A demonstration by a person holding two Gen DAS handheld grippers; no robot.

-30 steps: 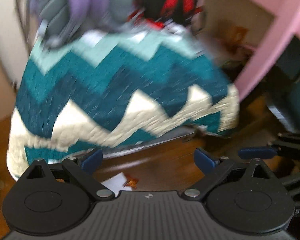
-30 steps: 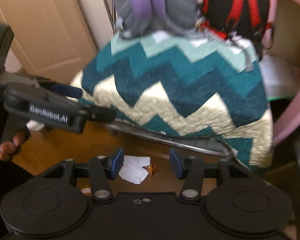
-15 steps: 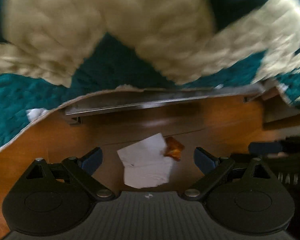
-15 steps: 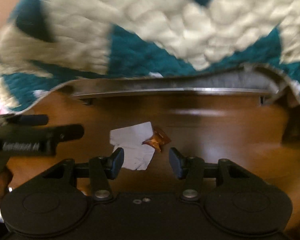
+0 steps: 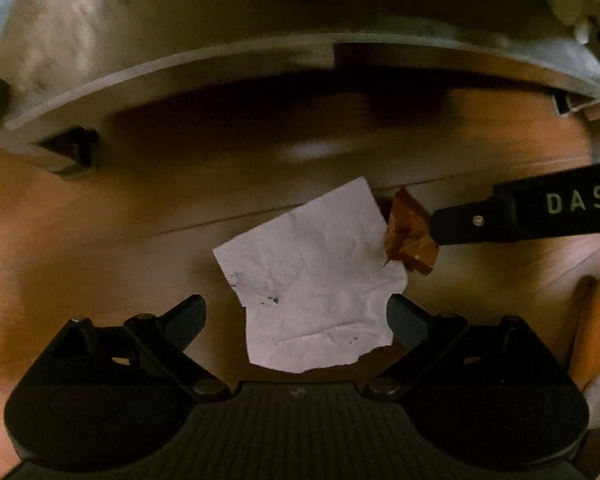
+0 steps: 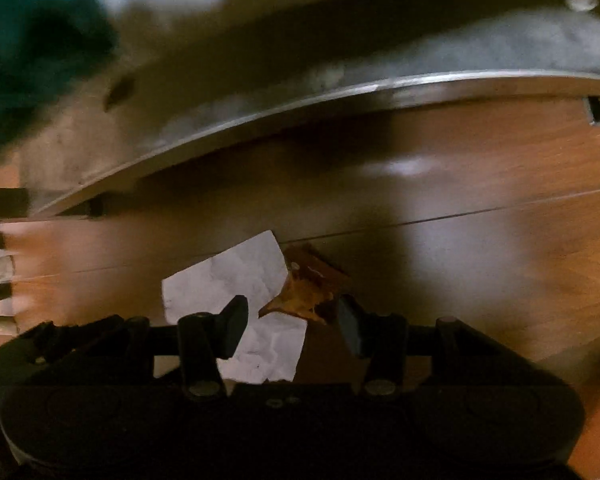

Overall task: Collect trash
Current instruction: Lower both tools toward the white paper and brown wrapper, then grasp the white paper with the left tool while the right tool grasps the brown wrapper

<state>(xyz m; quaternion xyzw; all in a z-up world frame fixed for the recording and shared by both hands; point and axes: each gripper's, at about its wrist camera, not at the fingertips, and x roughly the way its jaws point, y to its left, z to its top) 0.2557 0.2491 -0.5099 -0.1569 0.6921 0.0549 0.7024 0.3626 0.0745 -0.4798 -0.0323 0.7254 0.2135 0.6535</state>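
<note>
- Paper (image 5: 314,280) lies flat on the wood floor (image 5: 100,248), in the middle of my left view, just above my left claw (image 5: 296,314). Its lower part sits between the two spread fingers.
- My left claw is wide open and holds nothing. One finger (image 5: 188,320) points up at lower left, the other at lower right.
- Beside the paper, at its upper right edge and touching it, I see a small brown wrapper (image 5: 410,236).
- In my right view the wrapper (image 6: 306,290) sits just above the gap of my right claw (image 6: 292,326), in the lower middle. The paper (image 6: 224,280) is to its left, partly behind the left finger (image 6: 232,330).
- My right claw is open about halfway and holds nothing.
- The paper is white, thin and wrinkled, with torn edges and a few dark spots. The wrapper is crumpled, shiny and orange-brown, with pointy corners.
- The floor is smooth brown wood with thin lines between the boards.
- A gray metal frame (image 5: 220,60) curves across the top of both views, with a bit of teal blanket (image 6: 28,32) at upper left in my right view.
- In my left view the right claw comes in from the right edge like a black bar, its tip at the wrapper.
</note>
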